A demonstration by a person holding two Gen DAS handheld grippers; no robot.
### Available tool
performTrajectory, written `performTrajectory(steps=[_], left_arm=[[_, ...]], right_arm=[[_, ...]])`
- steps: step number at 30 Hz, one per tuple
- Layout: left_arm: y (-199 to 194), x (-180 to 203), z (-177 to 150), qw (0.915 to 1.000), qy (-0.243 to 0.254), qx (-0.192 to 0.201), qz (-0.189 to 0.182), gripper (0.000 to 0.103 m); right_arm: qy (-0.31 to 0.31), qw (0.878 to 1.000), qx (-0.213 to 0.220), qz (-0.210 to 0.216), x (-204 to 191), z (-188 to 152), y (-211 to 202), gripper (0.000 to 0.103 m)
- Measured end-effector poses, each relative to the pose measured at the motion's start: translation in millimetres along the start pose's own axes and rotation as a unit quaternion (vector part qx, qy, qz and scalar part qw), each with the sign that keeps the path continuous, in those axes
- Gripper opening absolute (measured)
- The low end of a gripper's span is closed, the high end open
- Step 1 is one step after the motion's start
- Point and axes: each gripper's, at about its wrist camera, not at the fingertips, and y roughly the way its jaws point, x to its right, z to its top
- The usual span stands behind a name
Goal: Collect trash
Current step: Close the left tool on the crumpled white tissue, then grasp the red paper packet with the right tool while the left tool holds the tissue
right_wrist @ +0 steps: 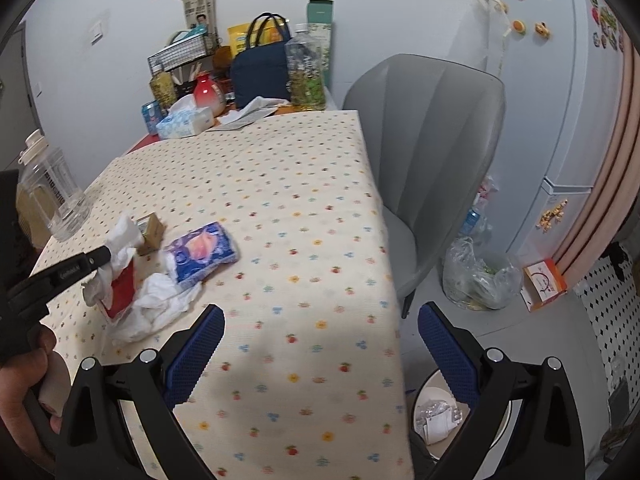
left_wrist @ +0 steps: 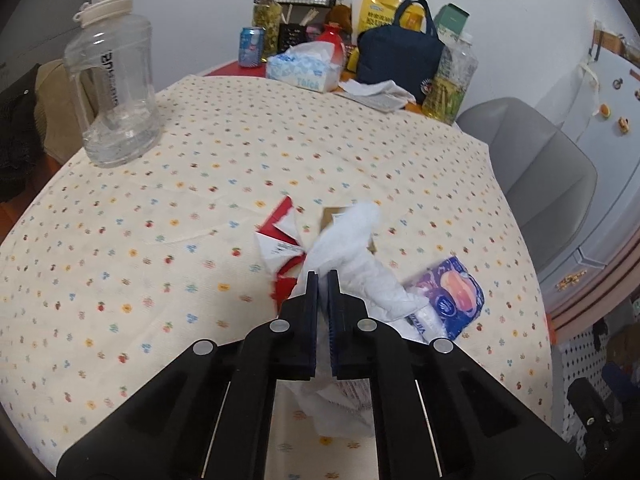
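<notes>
A small heap of trash lies on the flowered tablecloth (left_wrist: 160, 208): a crumpled white tissue (left_wrist: 348, 240), a torn red and white wrapper (left_wrist: 280, 236), a little brown box (left_wrist: 332, 216) and a blue tissue packet (left_wrist: 452, 296). My left gripper (left_wrist: 322, 276) is shut on the white tissue, which sticks up past its tips. The right wrist view shows the left gripper (right_wrist: 106, 256) at the heap, with tissue (right_wrist: 120, 240) bunched at its tip, the wrapper (right_wrist: 122, 288) and the packet (right_wrist: 204, 252). My right gripper (right_wrist: 320, 312) stands open over the table's right edge, holding nothing.
A clear water jug (left_wrist: 116, 96) stands at the table's left. A tissue box (left_wrist: 304, 68), dark blue bag (left_wrist: 400, 56) and bottles crowd the far end. A grey chair (right_wrist: 432, 140) sits to the right. On the floor are a white bin (right_wrist: 424, 386) with paper and a plastic bag (right_wrist: 476, 276).
</notes>
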Motion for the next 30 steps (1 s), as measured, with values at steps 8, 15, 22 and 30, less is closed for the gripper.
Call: performTrajectory(steps=[8,15,22,30], left_arm=[[-13,-37,3,0.9991,-0.033,0.016,0.018,0.005],[-16,-68,-4,0.9975,-0.055,0.017,0.042,0.005],[-21,-96,-14,0.9952,-0.072,0.015,0.064,0.005],[-27,-124,-23,0.9926,-0.085,0.015,0.086,0.005]], right_arm=[[-0.024,0.999,0.001,0.024,-32,1,0,0.095],[-0.054,0.997,-0.001,0.048,-66,2,2,0.094],[-0.093,0.992,-0.012,0.084,-108,-2,5,0.085],[-0.13,0.983,-0.043,0.123,-154,-11,18,0.064]])
